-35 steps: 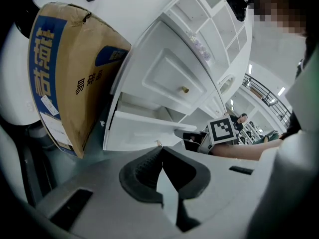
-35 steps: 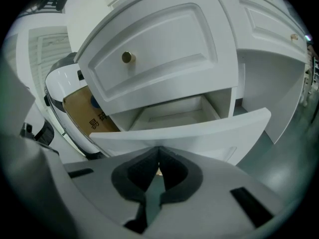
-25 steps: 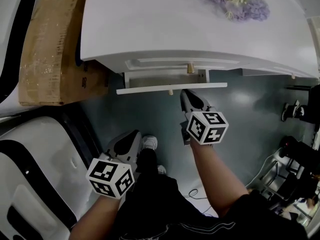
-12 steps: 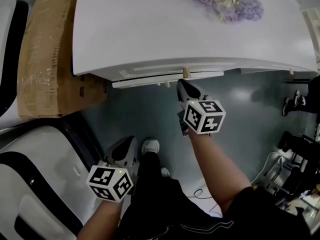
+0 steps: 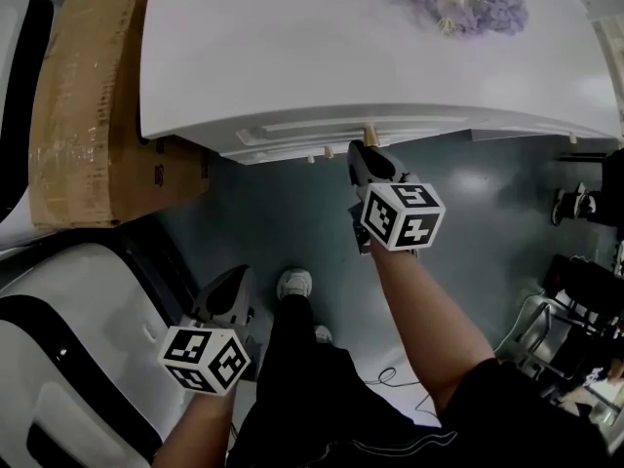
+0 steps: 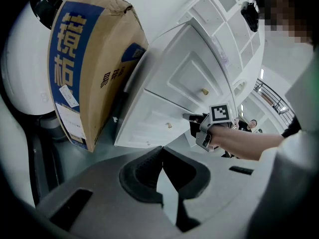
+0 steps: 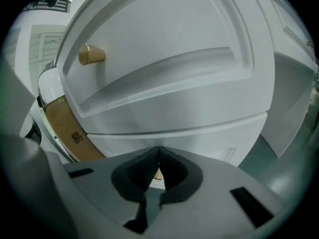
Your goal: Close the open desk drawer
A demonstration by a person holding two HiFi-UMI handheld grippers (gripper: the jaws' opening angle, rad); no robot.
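White desk (image 5: 341,57), teal floor (image 5: 283,213), cardboard box (image 5: 88,86), left tool (image 5: 236,273) closed, right tool (image 5: 357,152) closed

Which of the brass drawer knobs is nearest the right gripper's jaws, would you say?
The knob on the drawer just under the top one, glimpsed right at the closed jaws of the right gripper. The top drawer's knob sits well off, up and left.

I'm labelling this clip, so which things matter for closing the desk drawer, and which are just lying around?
For the job: white panelled desk drawer; right gripper, shut, at its front.
Lying about: brown cardboard box; purple flower bunch; left gripper, shut and empty.
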